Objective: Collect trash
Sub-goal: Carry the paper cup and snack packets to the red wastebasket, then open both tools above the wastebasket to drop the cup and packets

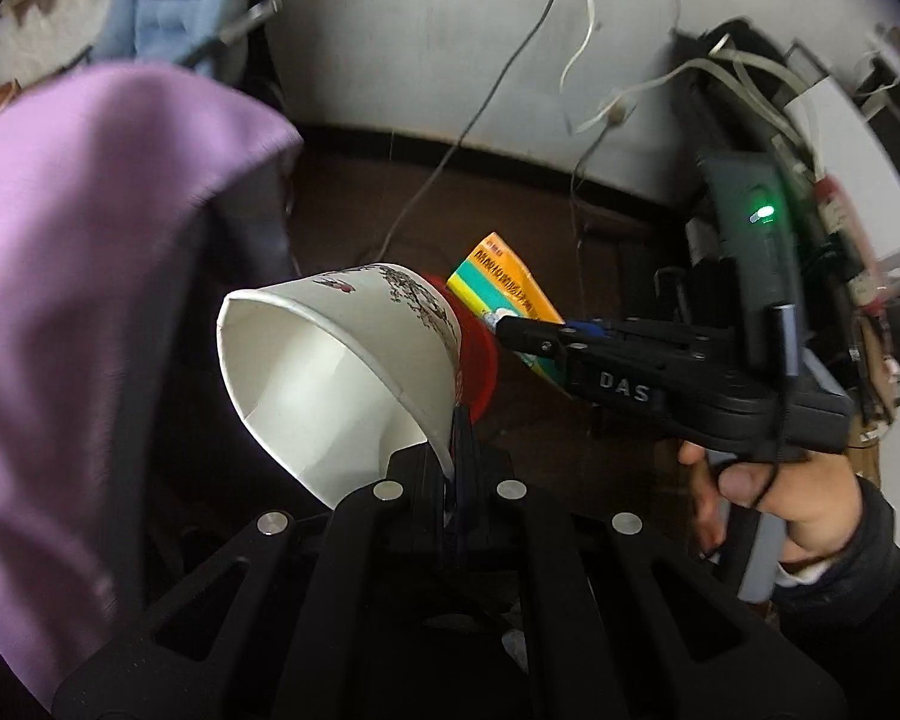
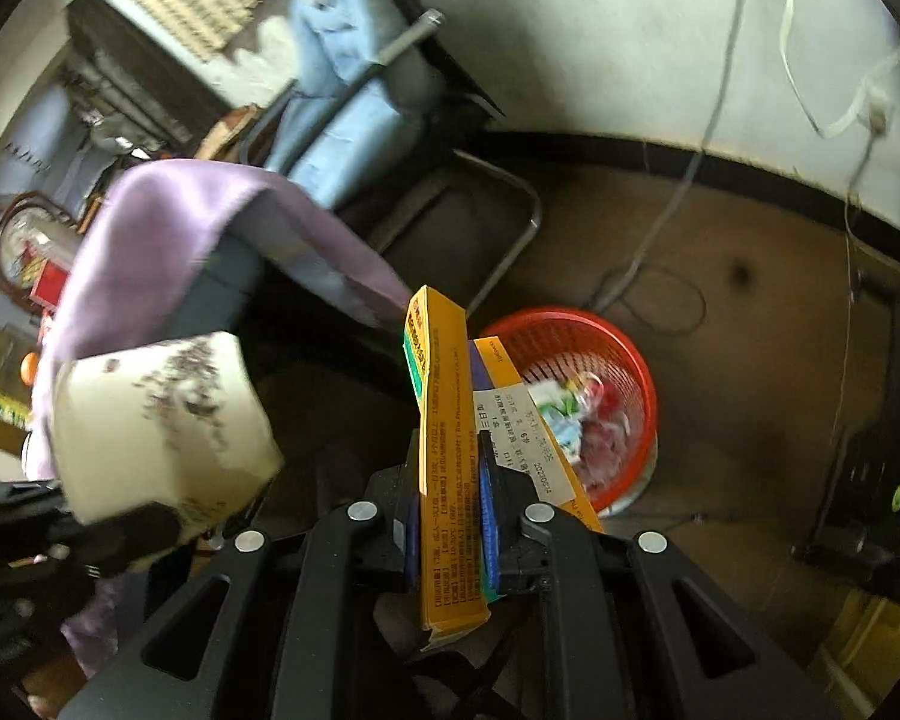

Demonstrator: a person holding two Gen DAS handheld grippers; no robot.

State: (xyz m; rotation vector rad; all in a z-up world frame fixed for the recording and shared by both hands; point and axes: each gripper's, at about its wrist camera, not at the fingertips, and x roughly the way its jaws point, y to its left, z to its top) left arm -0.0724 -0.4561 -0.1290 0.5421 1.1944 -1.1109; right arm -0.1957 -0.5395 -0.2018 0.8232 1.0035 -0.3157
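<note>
A white printed paper cup (image 1: 330,360) is pinched at its rim by the left gripper (image 1: 457,450). A flat orange cardboard box (image 2: 444,468) is clamped in the right gripper (image 2: 450,480), above a red mesh plastic bin (image 2: 624,360).

Lived-in home room — jacket-draped chair (image 2: 354,114)
</note>
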